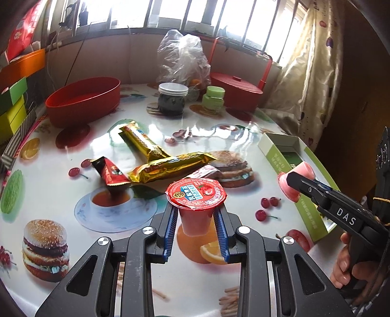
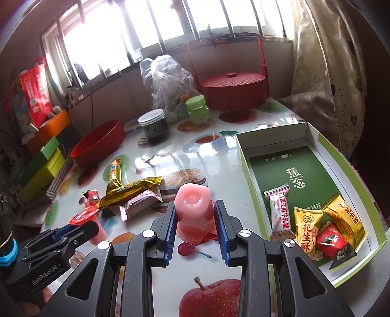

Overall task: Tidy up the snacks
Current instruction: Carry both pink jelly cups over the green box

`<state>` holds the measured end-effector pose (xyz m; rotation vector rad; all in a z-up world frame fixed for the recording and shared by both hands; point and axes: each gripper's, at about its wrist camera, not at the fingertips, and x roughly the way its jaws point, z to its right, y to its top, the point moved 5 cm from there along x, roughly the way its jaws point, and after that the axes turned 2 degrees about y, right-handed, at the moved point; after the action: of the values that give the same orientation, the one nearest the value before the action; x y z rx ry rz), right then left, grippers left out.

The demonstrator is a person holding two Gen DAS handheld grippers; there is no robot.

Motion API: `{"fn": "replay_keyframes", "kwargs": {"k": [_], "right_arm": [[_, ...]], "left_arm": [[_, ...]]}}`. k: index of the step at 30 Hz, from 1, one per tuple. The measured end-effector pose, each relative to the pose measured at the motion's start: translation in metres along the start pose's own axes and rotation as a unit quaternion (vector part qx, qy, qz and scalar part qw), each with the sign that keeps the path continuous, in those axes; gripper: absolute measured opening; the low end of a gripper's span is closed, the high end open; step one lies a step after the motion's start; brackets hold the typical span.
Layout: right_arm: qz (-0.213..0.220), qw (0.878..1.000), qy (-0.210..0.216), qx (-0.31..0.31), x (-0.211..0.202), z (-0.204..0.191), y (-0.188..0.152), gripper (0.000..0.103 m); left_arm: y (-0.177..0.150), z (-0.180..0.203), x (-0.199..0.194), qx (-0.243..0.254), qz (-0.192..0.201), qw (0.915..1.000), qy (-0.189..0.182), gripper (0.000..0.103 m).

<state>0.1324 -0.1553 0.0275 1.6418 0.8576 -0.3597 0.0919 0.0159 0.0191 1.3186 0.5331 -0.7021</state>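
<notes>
Setting: a lived-in home, a table by a window.

We note a glossy food-print tablecloth (image 1: 61,185), a floral curtain (image 2: 324,63) beside barred windows (image 1: 170,12), a red lidded carrier (image 2: 232,85), a knotted plastic bag (image 1: 182,58), household jars (image 2: 154,126) and stacked gift boxes (image 1: 13,107) crowding the sill side.

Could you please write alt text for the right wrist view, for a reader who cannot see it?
The right claw grips an upturned pink jelly cup above a food-print table, beside an open green box holding wrapped snacks.
</notes>
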Motion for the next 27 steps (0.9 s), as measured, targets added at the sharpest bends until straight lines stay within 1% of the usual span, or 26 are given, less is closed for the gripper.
{"fn": "replay_keyframes", "kwargs": {"k": [15,22,27], "right_arm": [[0.034,0.999,-0.001,0.010,-0.037,0.014,0.006,0.029],[0.045,0.999,-0.016,0.023,-0.049,0.033,0.006,0.029],[0.054,0.998,-0.030,0.033,-0.059,0.048,0.006,0.029]], "left_arm": [[0.011,0.039,-0.004,0.039,0.012,0.9984,-0.039,0.031],[0.014,0.061,-0.002,0.055,0.009,0.9968,-0.057,0.031],[0.020,0.080,-0.001,0.069,0.013,0.9945,-0.078,0.031]]}}
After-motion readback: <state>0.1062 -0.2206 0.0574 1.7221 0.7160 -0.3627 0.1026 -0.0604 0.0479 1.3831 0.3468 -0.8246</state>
